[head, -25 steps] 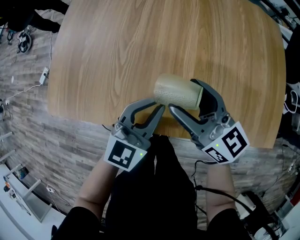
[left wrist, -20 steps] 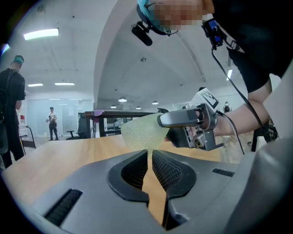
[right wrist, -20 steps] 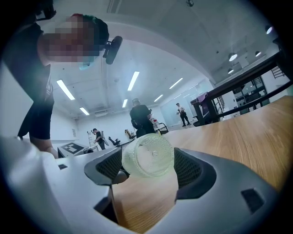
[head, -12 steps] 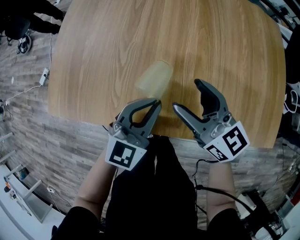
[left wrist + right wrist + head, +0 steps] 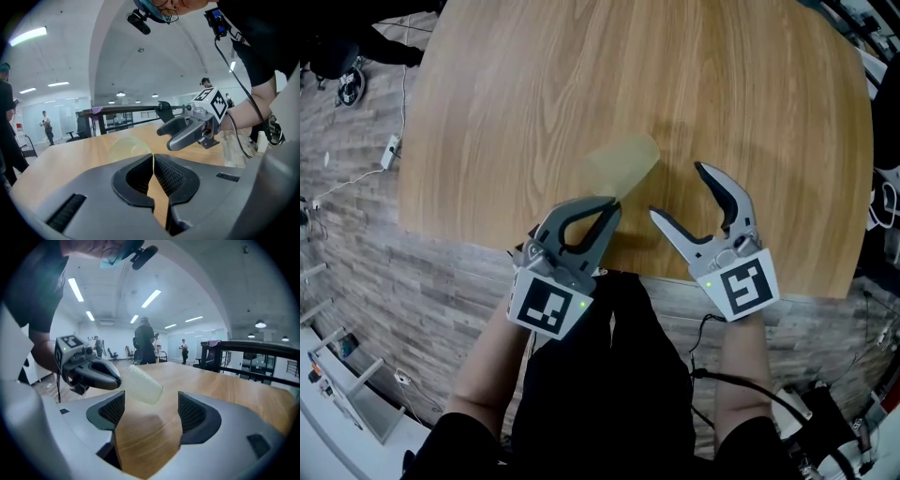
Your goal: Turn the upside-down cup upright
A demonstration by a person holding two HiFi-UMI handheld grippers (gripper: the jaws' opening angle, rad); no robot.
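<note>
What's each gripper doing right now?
Left gripper: jaws shut, not on the cup.
Right gripper: jaws open, empty.

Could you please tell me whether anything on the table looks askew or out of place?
Yes, the cup looks odd. It is neither upright nor upside down, but slants on its side just above the table. Its rim seems to be pinched in the shut left gripper. The right gripper is open and empty beside it.
</note>
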